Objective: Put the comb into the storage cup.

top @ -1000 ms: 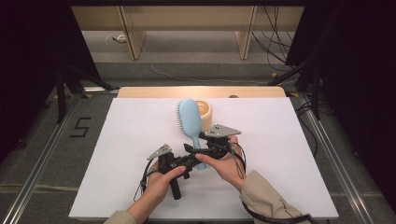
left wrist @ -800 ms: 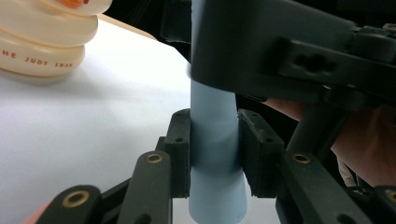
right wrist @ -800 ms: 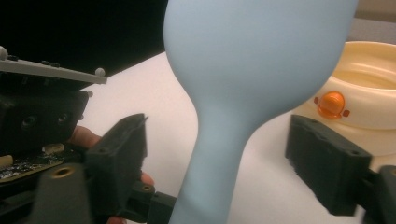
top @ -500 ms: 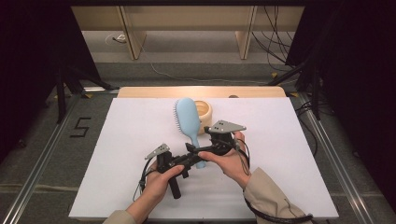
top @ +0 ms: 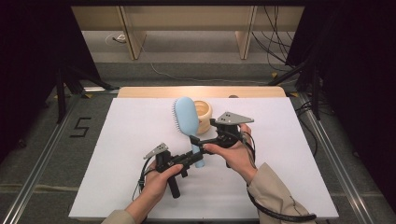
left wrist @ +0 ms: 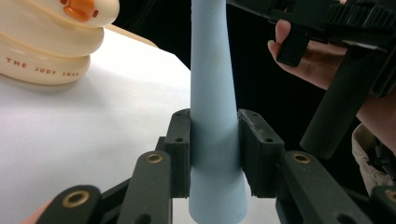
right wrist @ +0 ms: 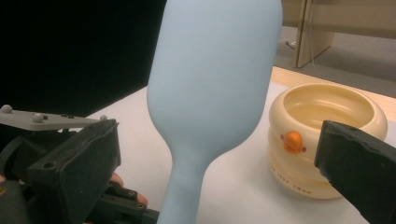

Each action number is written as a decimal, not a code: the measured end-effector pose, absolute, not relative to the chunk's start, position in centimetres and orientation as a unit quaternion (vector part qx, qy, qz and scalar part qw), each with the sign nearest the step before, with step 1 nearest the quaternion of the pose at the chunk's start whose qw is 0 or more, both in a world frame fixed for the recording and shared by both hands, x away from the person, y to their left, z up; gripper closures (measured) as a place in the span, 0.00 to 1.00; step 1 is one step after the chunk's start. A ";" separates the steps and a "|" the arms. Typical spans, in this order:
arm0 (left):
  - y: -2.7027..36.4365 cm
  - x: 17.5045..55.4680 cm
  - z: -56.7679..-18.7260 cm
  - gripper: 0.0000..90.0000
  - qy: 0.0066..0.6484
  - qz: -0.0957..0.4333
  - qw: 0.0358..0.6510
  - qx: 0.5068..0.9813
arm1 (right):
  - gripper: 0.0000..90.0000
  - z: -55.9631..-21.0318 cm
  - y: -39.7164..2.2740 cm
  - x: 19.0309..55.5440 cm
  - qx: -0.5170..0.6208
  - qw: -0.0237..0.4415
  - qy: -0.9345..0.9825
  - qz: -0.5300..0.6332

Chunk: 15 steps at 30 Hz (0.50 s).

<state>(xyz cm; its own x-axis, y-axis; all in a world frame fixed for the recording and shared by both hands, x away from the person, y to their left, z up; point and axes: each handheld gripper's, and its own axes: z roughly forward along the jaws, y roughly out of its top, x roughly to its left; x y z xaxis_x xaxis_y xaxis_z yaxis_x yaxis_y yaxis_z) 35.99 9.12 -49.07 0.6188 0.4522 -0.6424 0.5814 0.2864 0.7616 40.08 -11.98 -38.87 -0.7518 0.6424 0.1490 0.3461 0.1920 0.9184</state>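
Left tool (top: 192, 157) clamped on the handle of a light-blue hairbrush (top: 186, 117), held angled above the white desk (top: 289, 186). Right tool (top: 196, 141), just opened wide, jaws flanking the handle without touching. Cream duck-faced bowl (top: 204, 113) just behind the brush head, close beside it.

Left hand-held gripper (top: 192, 157) clamped, right (top: 200, 141) agape

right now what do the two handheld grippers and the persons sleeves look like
Both the left gripper and the right gripper are black, with a black handle, square jaw pads, brass-coloured pivot rings and a grey three-cornered plate on top. A black cable trails from the right one across a beige sleeve; the left sleeve is beige too.
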 end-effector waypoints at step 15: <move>9.0 35.9 -49.0 0.73 0.431 -0.050 0.675 0.596 | 0.01 -37.4 -11.4 41.2 0.332 0.136 0.757 0.545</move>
